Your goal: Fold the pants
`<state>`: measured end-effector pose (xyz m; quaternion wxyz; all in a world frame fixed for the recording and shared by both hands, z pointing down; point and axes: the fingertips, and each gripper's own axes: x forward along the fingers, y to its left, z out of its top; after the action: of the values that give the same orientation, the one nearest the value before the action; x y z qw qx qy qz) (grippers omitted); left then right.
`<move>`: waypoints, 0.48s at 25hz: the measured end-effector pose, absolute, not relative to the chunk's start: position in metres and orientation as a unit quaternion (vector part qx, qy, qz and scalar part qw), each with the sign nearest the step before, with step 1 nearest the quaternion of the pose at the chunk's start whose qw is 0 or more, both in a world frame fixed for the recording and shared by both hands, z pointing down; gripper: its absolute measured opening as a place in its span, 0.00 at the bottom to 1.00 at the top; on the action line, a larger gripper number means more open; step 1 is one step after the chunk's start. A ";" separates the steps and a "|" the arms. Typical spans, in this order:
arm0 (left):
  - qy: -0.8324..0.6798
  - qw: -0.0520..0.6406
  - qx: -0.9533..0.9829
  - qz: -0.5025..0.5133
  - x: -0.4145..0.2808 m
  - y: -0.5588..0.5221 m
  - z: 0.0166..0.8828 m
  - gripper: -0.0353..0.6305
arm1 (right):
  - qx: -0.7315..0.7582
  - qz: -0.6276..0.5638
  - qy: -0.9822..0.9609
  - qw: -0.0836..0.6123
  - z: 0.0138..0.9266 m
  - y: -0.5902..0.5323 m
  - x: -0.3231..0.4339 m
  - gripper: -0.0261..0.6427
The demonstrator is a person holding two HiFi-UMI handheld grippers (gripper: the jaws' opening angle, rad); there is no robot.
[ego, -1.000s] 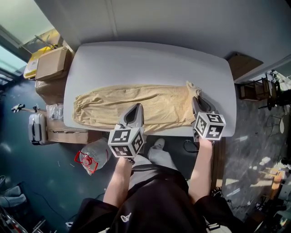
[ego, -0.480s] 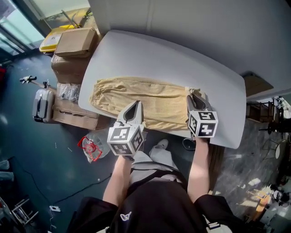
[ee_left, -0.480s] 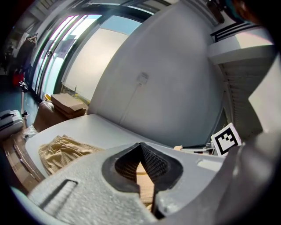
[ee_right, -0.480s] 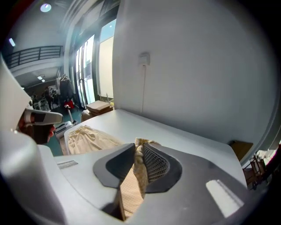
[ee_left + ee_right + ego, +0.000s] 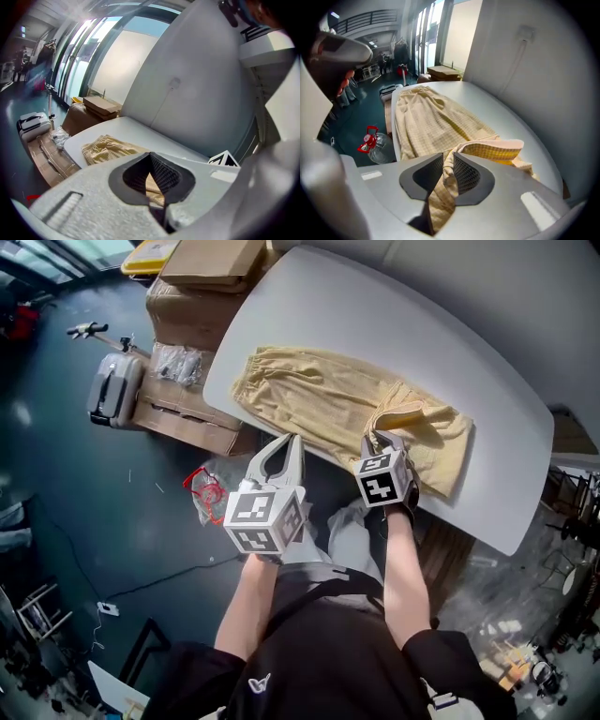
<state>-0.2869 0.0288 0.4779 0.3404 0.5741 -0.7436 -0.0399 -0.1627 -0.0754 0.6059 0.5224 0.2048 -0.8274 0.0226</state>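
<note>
Right tool (image 5: 378,438) pinches pants (image 5: 309,395) edge at table (image 5: 422,343) front; left tool (image 5: 291,441) pressed together.

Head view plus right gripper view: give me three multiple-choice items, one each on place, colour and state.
1. Where do the pants lie?
A. on the floor
B. on the table
C. on the cardboard boxes

2. What colour are the pants?
A. pale yellow
B. blue
C. black

3. What is the right gripper doing?
A. open, empty
B. shut, empty
C. shut on the pants

Answers: B, they spread across the tabletop; A, the cloth reads pale yellow in both views; C, a raised fold sits pinched between its jaws.
</note>
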 end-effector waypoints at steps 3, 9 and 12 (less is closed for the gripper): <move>-0.742 0.348 0.572 -0.038 -0.290 0.037 0.488 0.06 | 0.174 0.039 -0.836 0.519 0.626 -0.054 -0.172 0.20; -0.728 0.347 0.589 -0.039 -0.280 0.030 0.487 0.06 | 0.153 0.096 -0.868 0.463 0.617 -0.042 -0.182 0.29; -0.723 0.340 0.600 -0.041 -0.276 0.023 0.480 0.06 | 0.174 0.110 -0.879 0.430 0.600 -0.049 -0.175 0.28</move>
<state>-0.2757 0.0228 0.4802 0.3404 0.6002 -0.7226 -0.0408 -0.1749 -0.0495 0.5996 0.4297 0.1742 -0.8791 0.1101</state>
